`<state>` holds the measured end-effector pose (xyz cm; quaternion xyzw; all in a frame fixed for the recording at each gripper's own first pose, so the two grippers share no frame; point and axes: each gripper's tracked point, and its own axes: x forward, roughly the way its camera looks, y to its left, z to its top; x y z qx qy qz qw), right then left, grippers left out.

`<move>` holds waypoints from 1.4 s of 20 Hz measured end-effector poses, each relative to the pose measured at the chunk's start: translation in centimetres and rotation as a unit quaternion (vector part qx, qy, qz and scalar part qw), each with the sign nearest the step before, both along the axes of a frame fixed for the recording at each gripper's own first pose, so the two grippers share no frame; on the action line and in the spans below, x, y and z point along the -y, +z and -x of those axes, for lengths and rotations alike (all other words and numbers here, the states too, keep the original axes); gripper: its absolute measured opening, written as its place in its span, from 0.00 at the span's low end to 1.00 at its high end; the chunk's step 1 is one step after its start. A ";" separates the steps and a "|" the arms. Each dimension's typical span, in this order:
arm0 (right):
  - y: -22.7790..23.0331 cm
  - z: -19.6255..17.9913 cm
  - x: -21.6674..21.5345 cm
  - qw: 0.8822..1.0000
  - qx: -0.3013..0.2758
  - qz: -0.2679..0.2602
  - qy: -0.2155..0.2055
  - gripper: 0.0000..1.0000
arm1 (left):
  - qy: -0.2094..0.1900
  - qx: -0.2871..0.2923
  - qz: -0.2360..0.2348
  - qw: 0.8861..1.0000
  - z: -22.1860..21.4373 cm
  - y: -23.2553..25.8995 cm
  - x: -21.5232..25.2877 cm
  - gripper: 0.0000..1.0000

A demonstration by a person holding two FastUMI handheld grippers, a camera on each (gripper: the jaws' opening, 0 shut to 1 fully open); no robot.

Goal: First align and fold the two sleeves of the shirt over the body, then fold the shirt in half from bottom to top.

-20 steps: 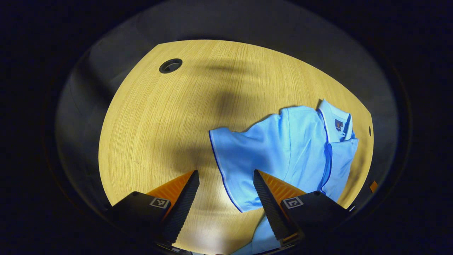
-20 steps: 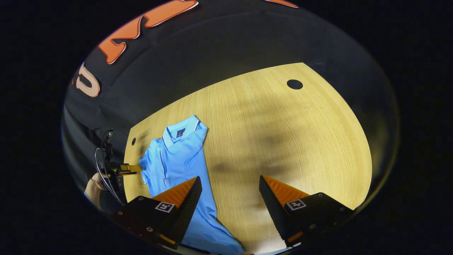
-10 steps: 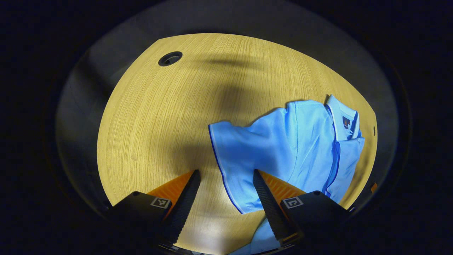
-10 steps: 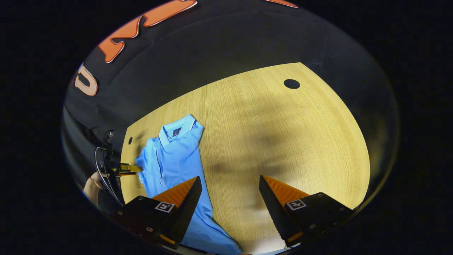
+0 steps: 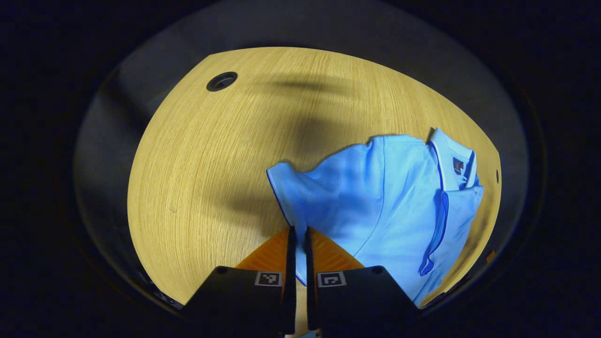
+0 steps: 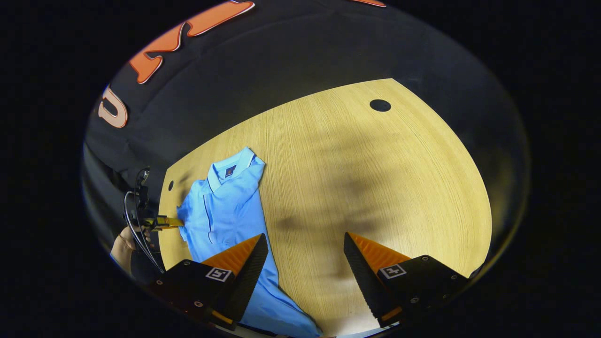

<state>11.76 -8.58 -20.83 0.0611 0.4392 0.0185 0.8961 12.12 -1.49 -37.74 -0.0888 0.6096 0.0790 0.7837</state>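
The edge of the blue shirt's [image 5: 389, 197] sleeve [image 5: 300, 197] is being pinched by the closed left gripper [image 5: 297, 234] on the wooden table [image 5: 211, 155]. The right gripper [image 6: 305, 244] is being held wide open, holding nothing.

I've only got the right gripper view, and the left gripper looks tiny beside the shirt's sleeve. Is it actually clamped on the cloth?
Observer: Yes. In the left gripper view the left gripper is shut, with the trimmed hem of the sleeve pinched between both fingers.
Operator: Does it hold the whole hem?
Observer: No. The hem's far corner lies free beyond the fingertips.
Operator: Is the sleeve flat?
Observer: No. It is rumpled, with soft folds running from the grip toward the shoulder of the shirt.
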 end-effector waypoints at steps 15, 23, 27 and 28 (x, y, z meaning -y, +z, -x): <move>1.7 2.8 3.6 1.000 0.020 -0.011 -0.008 0.98 | -0.166 0.103 0.044 0.980 0.0 11.6 18.4 0.07; 1.1 5.3 7.9 0.999 0.017 -0.018 -0.041 0.98 | -0.229 0.079 0.084 0.967 1.2 9.4 29.6 0.07; 0.3 6.6 9.0 0.998 0.011 -0.012 -0.053 0.98 | -0.224 0.068 0.091 0.968 1.6 7.6 30.8 0.10; -0.1 6.9 9.6 0.998 0.012 0.008 -0.054 0.98 | -0.225 0.074 0.097 0.967 1.8 7.2 31.3 0.16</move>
